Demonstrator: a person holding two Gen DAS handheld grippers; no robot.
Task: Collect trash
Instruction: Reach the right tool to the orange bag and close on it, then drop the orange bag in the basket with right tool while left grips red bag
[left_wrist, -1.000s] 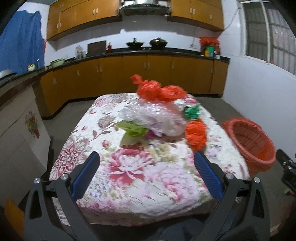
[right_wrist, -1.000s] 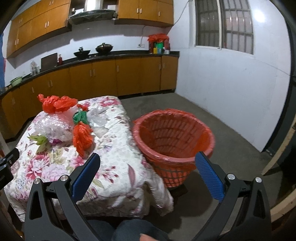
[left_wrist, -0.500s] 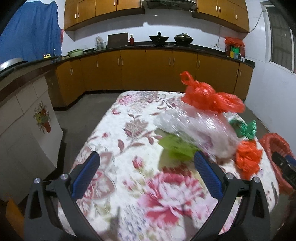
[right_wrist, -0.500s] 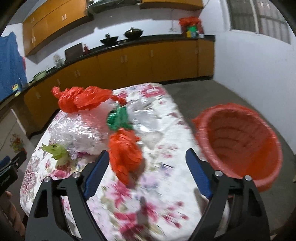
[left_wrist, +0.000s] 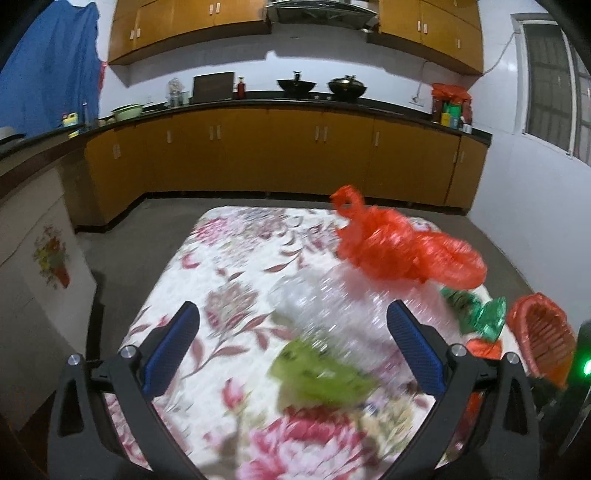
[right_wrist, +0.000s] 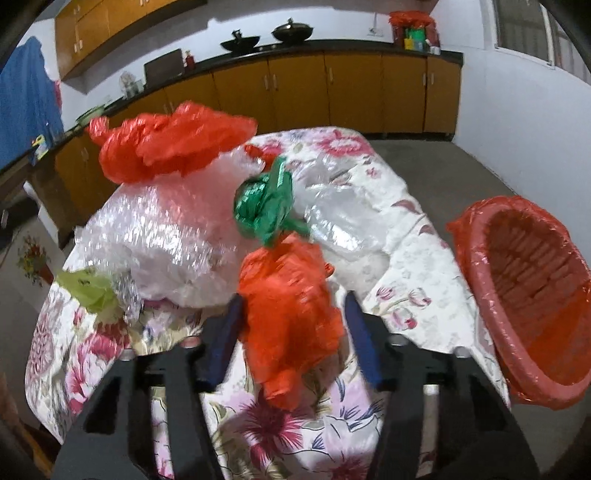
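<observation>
- Now right gripper (right_wrist: 291, 325): jaws spread, crumpled orange bag (right_wrist: 290, 314) between fingers, on the table, not yet pinched.
- Left gripper (left_wrist: 291, 343): jaws wide, empty.
- Likely light, soft, slippery; pinch mid-bulk.

Your left gripper (left_wrist: 291, 338): black angular frame, two blue ribbed finger pads (left_wrist: 170, 350), silver round screws at the finger joints. Your right gripper (right_wrist: 293, 334): same black frame, blue pads (right_wrist: 360, 339), blurred here.

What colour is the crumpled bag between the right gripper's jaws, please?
Orange-red crumpled bag, clearest in the right wrist view.
</observation>
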